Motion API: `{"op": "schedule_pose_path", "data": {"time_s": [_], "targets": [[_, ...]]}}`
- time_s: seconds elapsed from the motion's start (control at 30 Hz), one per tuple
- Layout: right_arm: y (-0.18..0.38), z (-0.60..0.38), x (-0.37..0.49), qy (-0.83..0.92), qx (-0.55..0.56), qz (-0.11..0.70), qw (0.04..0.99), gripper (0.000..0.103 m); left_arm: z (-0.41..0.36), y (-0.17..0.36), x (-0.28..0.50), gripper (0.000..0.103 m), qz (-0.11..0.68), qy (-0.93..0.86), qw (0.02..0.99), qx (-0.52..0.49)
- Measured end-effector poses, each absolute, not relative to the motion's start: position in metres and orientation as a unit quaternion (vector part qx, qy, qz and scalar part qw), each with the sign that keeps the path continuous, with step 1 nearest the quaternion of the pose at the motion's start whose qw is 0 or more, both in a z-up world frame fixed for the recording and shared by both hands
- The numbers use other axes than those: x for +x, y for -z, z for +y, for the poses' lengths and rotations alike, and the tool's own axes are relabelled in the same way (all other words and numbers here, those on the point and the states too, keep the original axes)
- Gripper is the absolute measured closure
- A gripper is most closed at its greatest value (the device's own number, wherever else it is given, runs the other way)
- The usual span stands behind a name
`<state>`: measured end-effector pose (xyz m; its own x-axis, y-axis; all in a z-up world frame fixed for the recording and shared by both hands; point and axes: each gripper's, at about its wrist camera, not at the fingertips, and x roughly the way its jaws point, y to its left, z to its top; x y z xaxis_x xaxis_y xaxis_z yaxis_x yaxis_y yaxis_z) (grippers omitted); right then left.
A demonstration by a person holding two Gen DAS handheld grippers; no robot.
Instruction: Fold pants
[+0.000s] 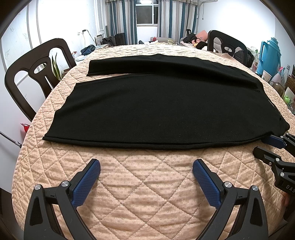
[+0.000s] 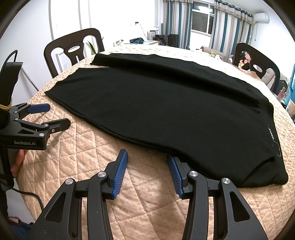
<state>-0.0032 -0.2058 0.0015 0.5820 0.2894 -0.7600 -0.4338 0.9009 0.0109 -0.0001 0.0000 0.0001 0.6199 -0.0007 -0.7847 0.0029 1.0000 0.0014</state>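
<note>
Nearest in the left wrist view, the left claw (image 1: 146,170) is spread wide and holds nothing, its 2 blue-padded fingers (image 1: 86,182) hovering over bare quilt short of the pants' near edge. The right claw (image 2: 147,167) is also open and empty; its right-hand finger (image 2: 175,175) sits right at the near edge of the fabric, possibly touching it, though the view is too oblique to be sure. From the left camera that claw shows at the frame's right side, beside the waist corner.

The table (image 1: 138,193) is covered with a peach quilted cloth stitched in diamonds. On it the black pants (image 1: 156,110) lie spread flat, lengthwise across the view: the waist end (image 2: 267,166) lies to the right, with a small pale logo (image 2: 272,135) near it, and the leg hems (image 1: 60,118) lie to the left. The 2 legs lie side by side, the near one broad, the far one (image 1: 147,64) narrower, with a slim wedge of quilt showing between them toward the hems.

Beyond the table stand 2 dark chairs (image 1: 36,73), a blue thermos jug (image 1: 270,57) at the right, and striped curtains (image 1: 119,20) flanking a window (image 1: 146,14).
</note>
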Motion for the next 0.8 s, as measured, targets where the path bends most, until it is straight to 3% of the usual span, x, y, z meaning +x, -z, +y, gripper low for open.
{"op": "schedule_pose_path", "data": {"time_s": [0.8], "targets": [[-0.003,-0.217,-0.006,-0.22,-0.055,0.412,0.883,0.053,0.002,-0.001,0.004,0.001,0.44,0.006,0.898,0.001]]}}
